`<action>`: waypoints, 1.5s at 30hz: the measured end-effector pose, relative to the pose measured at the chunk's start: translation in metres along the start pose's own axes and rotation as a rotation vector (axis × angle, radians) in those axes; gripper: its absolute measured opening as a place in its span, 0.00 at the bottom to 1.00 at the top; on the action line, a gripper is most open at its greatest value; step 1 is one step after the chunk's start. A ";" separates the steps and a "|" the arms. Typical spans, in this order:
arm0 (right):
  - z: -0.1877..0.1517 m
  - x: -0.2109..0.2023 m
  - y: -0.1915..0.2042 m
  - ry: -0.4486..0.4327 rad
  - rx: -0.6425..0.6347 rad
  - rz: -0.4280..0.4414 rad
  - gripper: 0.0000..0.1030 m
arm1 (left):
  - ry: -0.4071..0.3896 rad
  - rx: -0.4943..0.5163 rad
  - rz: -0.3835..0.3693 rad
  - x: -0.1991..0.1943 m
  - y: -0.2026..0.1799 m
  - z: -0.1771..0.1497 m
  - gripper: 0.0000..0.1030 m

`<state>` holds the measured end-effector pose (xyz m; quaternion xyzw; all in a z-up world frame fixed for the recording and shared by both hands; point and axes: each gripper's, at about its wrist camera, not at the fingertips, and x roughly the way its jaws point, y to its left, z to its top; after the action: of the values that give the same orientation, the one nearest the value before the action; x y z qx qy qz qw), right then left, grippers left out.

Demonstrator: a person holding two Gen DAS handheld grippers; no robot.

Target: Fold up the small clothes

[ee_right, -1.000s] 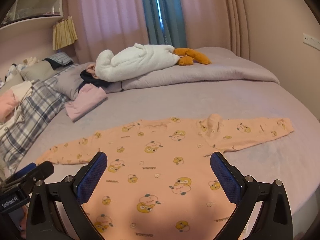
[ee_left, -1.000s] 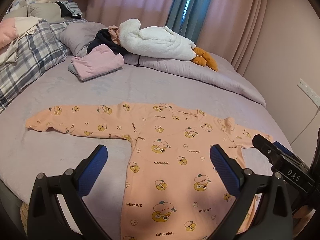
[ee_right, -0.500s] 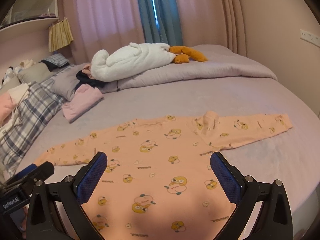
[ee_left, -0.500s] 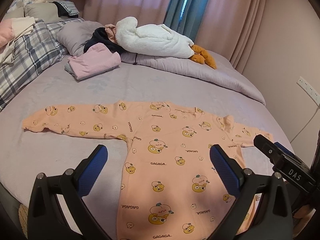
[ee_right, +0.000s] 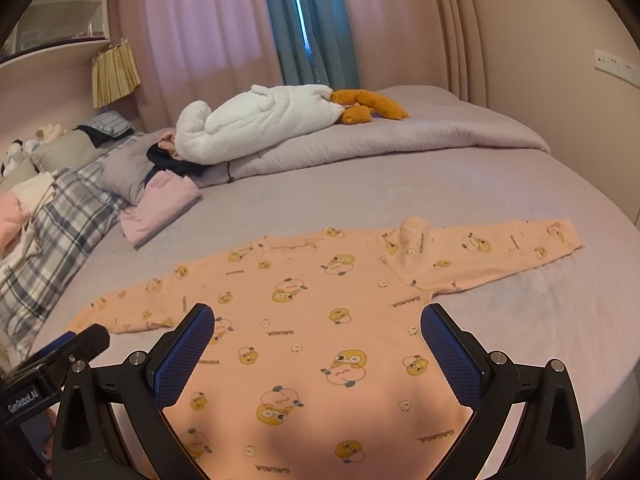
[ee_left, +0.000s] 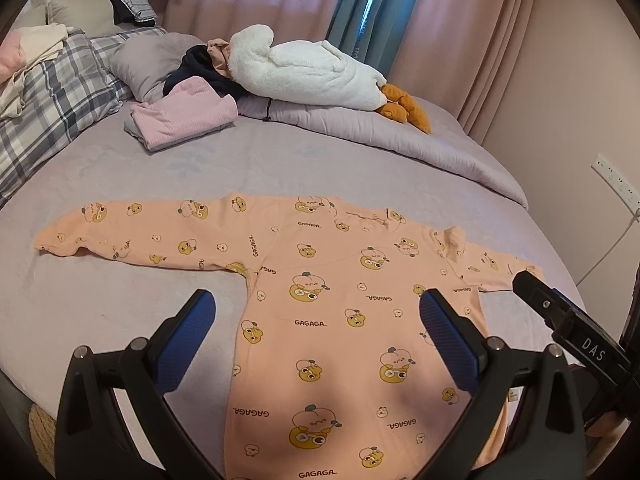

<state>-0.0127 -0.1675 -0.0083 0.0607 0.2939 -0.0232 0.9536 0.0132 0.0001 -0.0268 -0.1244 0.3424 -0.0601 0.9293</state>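
A small peach long-sleeved top [ee_left: 340, 308] printed with yellow cartoon figures lies flat on the lilac bed [ee_left: 120, 300], both sleeves spread sideways. Its right shoulder has a raised wrinkle [ee_right: 414, 232]. My left gripper [ee_left: 318, 340] hovers open above the garment's lower left body, empty. My right gripper [ee_right: 318, 344] hovers open over the lower body [ee_right: 320, 340], holding nothing. The right gripper's black body shows at the right edge of the left wrist view [ee_left: 568, 320], and the left gripper's body shows at the lower left of the right wrist view [ee_right: 52, 364].
Folded pink clothes [ee_left: 184, 116] lie at the back left beside a grey pillow [ee_left: 152, 60]. A white plush goose [ee_left: 308, 72] rests on the rolled duvet [ee_left: 400, 144]. A plaid blanket [ee_left: 52, 92] covers the left side. The wall stands to the right.
Both grippers have drawn back and risen slightly, so the top sits a little lower and farther in each view. The garment itself has not moved.
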 end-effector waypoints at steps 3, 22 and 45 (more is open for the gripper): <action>0.000 0.001 -0.006 0.002 0.015 0.001 0.99 | 0.010 -0.008 -0.005 0.002 0.000 0.000 0.99; 0.006 0.011 -0.052 0.019 0.127 0.015 0.99 | 0.063 -0.017 -0.028 0.025 -0.003 0.001 0.99; 0.029 0.086 -0.303 0.158 0.611 -0.286 0.51 | 0.184 -0.042 0.015 0.084 -0.001 -0.012 0.85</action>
<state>0.0500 -0.4723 -0.0637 0.3030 0.3518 -0.2388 0.8529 0.0696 -0.0193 -0.0878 -0.1352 0.4284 -0.0571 0.8916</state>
